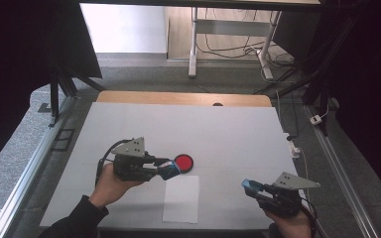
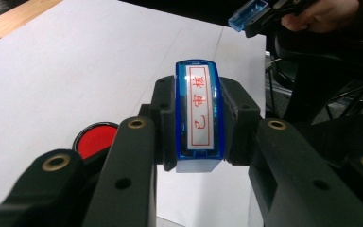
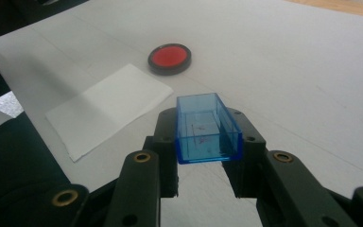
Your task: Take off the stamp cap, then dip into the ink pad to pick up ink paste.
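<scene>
High view: the left gripper [image 1: 169,168] sits left of centre in the lower half of the frame, held in the person's left hand [image 1: 110,184], with a blue stamp [image 1: 168,170] clamped between its jaws. The stamp's tip lies just beside the red ink pad [image 1: 184,162], which rests on the white table [image 1: 228,134] near frame centre. A white sheet of paper [image 1: 181,198] lies flat below the pad, close to the table's near edge. The right gripper [image 1: 253,187] is at lower right, jaws closed on a clear blue cap [image 1: 251,186] pointing toward the left of the frame.

Left gripper view: the stamp [image 2: 198,116] stands at frame centre, gripped on both sides by the black jaws. Its white face carries red characters inside a red border. The ink pad [image 2: 94,138] shows at lower left, partly behind the left jaw. The right gripper with its cap [image 2: 248,14] appears at the upper right, well apart.

Right gripper view: the cap [image 3: 207,127] is at centre, an empty open-topped box held between the jaws, above the table surface. The paper [image 3: 108,106] lies at centre left; the ink pad [image 3: 169,58] sits beyond it in the upper middle, near but apart from the sheet.
</scene>
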The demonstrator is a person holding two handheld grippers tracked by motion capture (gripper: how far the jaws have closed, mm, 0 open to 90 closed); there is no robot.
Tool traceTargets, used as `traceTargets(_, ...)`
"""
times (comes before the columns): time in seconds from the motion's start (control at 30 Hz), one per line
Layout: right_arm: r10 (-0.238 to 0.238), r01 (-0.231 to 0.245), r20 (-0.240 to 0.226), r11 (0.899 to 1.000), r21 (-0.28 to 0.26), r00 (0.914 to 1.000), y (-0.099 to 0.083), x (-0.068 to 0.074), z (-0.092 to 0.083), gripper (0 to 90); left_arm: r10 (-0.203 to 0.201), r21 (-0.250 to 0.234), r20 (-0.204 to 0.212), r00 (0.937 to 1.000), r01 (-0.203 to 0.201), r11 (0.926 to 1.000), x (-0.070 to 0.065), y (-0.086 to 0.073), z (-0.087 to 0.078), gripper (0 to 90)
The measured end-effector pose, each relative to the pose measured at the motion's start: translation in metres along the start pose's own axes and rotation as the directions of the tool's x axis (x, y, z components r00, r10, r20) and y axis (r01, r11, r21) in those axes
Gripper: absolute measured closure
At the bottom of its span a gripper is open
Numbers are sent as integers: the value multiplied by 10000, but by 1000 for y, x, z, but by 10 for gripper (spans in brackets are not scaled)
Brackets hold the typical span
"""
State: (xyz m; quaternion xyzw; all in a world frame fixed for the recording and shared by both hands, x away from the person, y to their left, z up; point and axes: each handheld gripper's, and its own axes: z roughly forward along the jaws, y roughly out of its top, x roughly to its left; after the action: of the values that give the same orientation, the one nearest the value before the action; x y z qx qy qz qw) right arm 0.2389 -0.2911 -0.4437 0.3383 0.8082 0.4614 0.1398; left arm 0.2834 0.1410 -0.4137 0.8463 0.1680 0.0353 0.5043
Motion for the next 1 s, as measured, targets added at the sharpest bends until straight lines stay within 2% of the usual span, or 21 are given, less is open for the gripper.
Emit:
traceTargets(0.33,263,-267,99,9985,472,9996,-11,-6,-2,687,-59,67,9,10000,59,10000,1,-1,2,694)
traceTargets(0.57,274,-278,100,9987,432,9996,-11,-6,-2,687,-254,132,-105,9996,256,9996,3,0,4,694)
traceTargets(0.83,329,-333,106,9986,404,9994,-11,-6,-2,687,-34,388,-637,9980,59,9992,3,3,11,694)
traceTargets(1.0,350,-352,55,9987,372,9994,-11,-6,-2,687,-167,594,-840,9963,218,9980,7,4,17,694)
